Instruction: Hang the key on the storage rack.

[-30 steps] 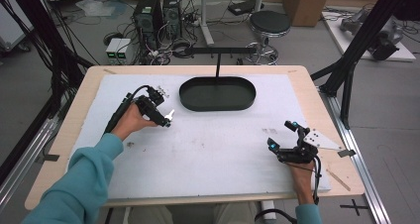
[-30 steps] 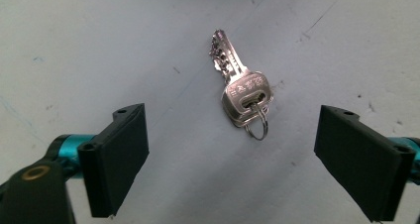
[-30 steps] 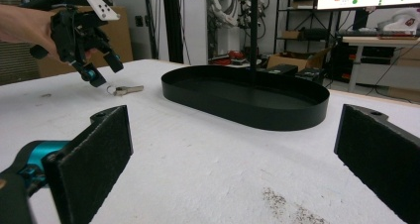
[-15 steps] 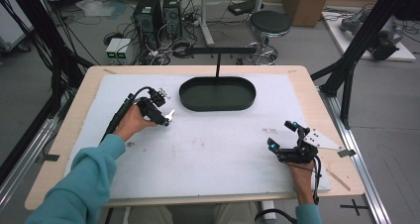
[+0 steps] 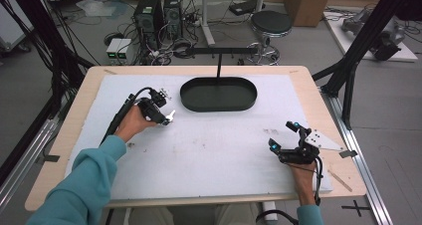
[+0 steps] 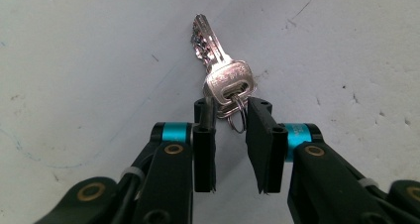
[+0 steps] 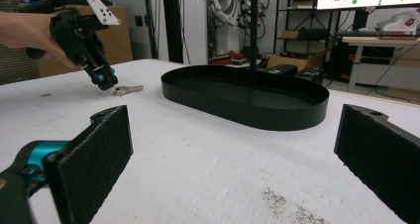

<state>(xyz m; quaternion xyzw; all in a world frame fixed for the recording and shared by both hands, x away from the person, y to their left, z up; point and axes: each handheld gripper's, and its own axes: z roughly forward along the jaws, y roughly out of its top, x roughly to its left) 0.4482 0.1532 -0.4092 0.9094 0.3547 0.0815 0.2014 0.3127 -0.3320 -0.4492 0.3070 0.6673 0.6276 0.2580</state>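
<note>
A silver key point(image 6: 224, 74) on a small ring lies flat on the white table cover, left of the middle. My left gripper point(image 6: 231, 109) points down at it. Its jaws have just been closing, and the two black pads point(image 6: 204, 135) now press on the sides of the key's head, with the ring between them. From above, the key point(image 5: 170, 115) pokes out at the tip of the left gripper point(image 5: 165, 118). My right gripper point(image 5: 281, 135) rests low at the front right, open wide with nothing between its pads point(image 7: 94, 159).
A black oval tray point(image 5: 219, 95) with a T-shaped stand rising behind it sits at the back middle of the table. In the right gripper view the tray point(image 7: 247, 102) lies ahead, with the left gripper point(image 7: 105, 83) and key point(image 7: 128, 89) to its left.
The left gripper's jaws have closed in around the key. Neither hand has shifted and the right gripper stays as it was.
</note>
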